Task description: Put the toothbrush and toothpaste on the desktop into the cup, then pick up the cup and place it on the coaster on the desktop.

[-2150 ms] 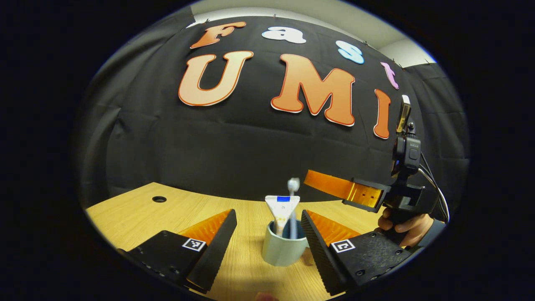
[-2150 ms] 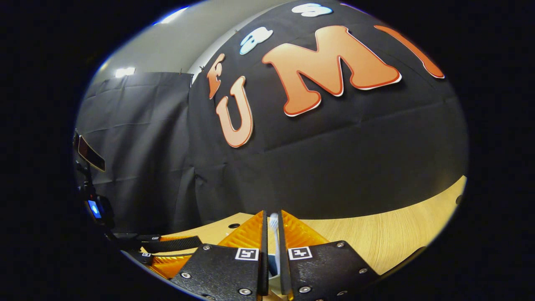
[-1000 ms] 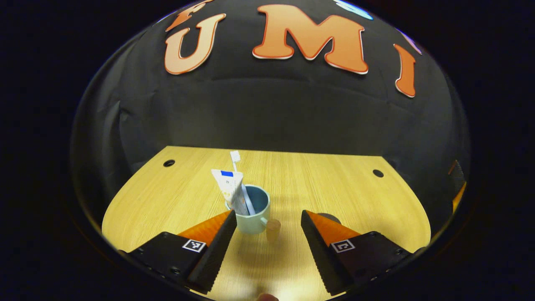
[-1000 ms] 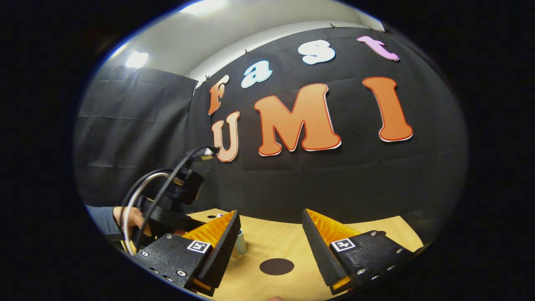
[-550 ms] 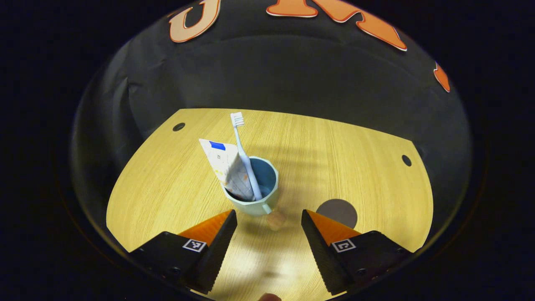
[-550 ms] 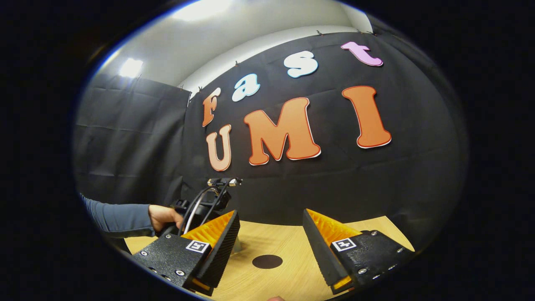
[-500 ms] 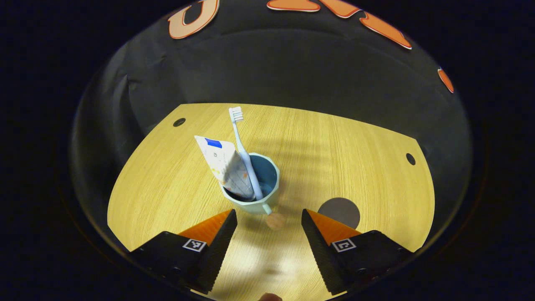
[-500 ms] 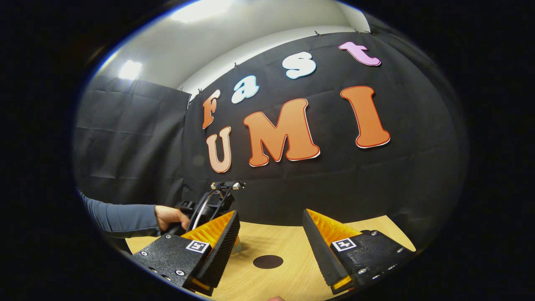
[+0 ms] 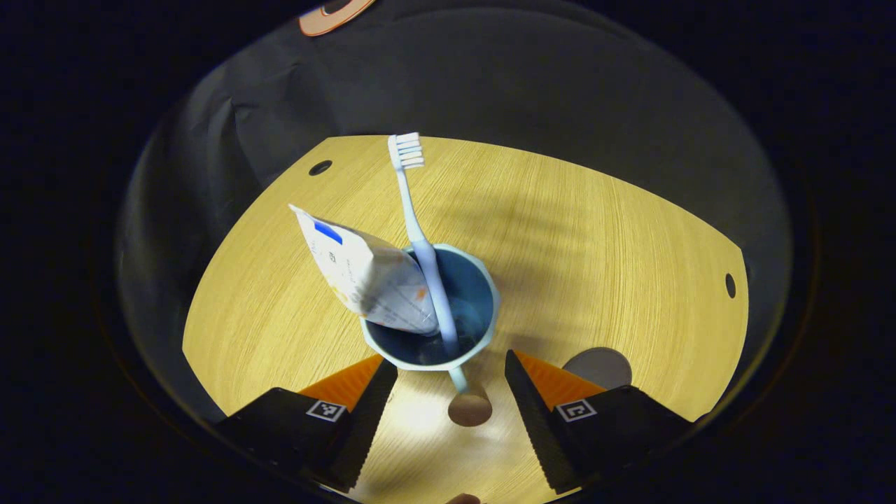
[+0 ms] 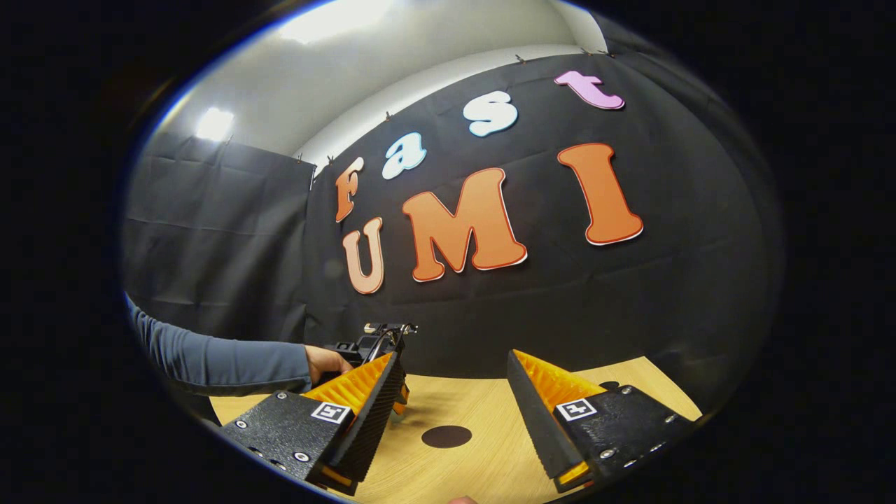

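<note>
Pale blue cup (image 9: 483, 329) looms larger and nearer than half a second ago in the left gripper view, its handle knob now between the released jaws of the left gripper (image 9: 451, 376). One toothbrush (image 9: 418, 231) and one toothpaste tube (image 9: 364, 276) stand inside it. One dark round coaster (image 9: 598, 364) lies just right on the wooden surface (image 9: 595, 245). Right gripper (image 10: 455, 392) hovers with jaws apart above the coaster (image 10: 446, 436); a sleeve (image 10: 224, 360) has reached further in.

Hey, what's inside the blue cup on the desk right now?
In the left gripper view, the cup holds a toothpaste tube and a toothbrush, both leaning out over its rim, bristles up. Their lower ends and part of the cup's bottom are hidden by the tube and the cup's wall.
</note>
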Demonstrator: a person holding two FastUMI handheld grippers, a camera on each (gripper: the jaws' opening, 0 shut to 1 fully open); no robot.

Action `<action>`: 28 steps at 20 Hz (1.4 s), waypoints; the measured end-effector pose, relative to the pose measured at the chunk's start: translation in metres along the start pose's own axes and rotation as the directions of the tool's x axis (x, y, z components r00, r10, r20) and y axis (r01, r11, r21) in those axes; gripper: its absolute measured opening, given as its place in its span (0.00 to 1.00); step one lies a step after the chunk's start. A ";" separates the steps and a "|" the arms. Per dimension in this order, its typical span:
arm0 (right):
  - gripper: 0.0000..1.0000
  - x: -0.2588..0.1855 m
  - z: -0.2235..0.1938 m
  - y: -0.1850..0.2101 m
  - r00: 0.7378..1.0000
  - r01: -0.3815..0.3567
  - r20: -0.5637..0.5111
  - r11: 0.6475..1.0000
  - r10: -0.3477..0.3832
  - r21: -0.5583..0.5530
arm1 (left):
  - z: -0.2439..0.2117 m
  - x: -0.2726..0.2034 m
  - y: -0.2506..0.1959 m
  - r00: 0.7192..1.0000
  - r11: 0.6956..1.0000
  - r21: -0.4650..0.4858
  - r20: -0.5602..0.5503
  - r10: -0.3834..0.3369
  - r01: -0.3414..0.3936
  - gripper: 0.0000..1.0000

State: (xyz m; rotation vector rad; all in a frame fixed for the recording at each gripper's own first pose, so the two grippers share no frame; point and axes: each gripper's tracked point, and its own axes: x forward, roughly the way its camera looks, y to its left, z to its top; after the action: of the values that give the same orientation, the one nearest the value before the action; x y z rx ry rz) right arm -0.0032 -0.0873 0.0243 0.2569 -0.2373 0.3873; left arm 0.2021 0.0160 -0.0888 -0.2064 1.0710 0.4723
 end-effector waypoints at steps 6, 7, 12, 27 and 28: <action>0.91 -0.003 -0.010 0.006 1.000 0.002 -0.012 1.000 -0.002 0.016 | -0.002 0.002 0.011 0.999 0.999 -0.013 -0.013 -0.048 0.048 0.79; 0.91 -0.004 -0.012 0.008 1.000 0.000 -0.012 1.000 0.000 0.021 | -0.004 0.001 0.014 0.999 0.999 -0.014 -0.018 -0.051 0.051 0.82; 0.91 -0.006 -0.015 0.013 1.000 0.003 -0.018 1.000 -0.003 0.023 | 0.004 0.006 0.025 0.997 0.998 -0.002 -0.044 -0.066 0.066 0.27; 0.91 -0.022 -0.016 0.007 0.993 0.101 -0.050 0.994 -0.103 -0.049 | 0.037 -0.030 0.003 0.969 0.958 0.158 0.037 -0.246 0.237 0.21; 0.91 -0.024 -0.017 0.004 0.992 0.111 -0.054 0.992 -0.113 -0.054 | 0.035 -0.034 -0.004 0.965 0.952 0.179 0.038 -0.261 0.250 0.21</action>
State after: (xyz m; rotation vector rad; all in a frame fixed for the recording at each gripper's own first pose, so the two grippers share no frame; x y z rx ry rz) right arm -0.0231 -0.0871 0.0028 0.2080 -0.1759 0.2766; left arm 0.2179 0.0169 -0.0428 -0.1731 1.0025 0.1504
